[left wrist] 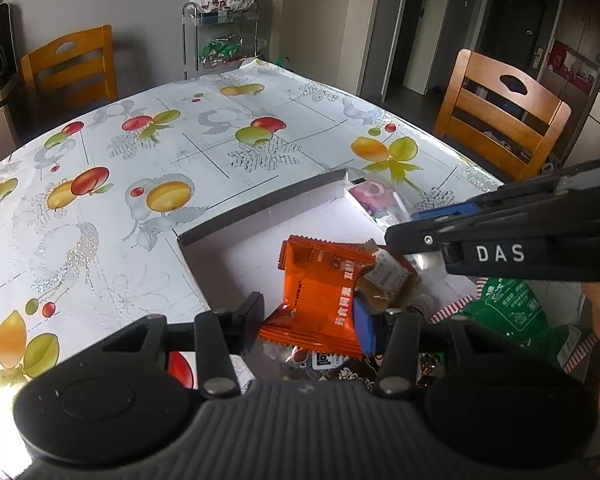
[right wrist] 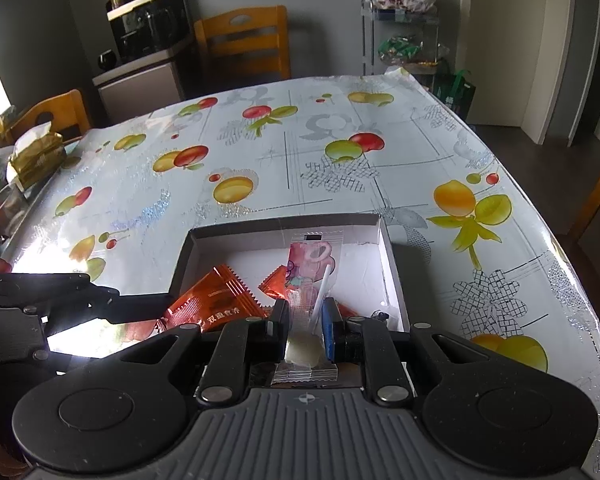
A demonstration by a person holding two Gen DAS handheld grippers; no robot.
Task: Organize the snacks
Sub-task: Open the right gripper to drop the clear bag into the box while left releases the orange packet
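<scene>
Fingers of the right gripper point(right wrist: 305, 320) were clamped on a clear-wrapped lollipop point(right wrist: 312, 280) above the shallow cardboard box point(right wrist: 284, 222). Left gripper point(left wrist: 308, 320) pinched an orange snack packet point(left wrist: 320, 300) over the box, where another orange packet point(right wrist: 274, 284) lay.

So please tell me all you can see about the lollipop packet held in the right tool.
The lollipop packet is a long clear plastic sleeve with pink cartoon print and crimped ends. A white stick shows inside it. The right tool is shut on its lower part. The upper part reaches out above the open white box, where orange packets lie.
</scene>
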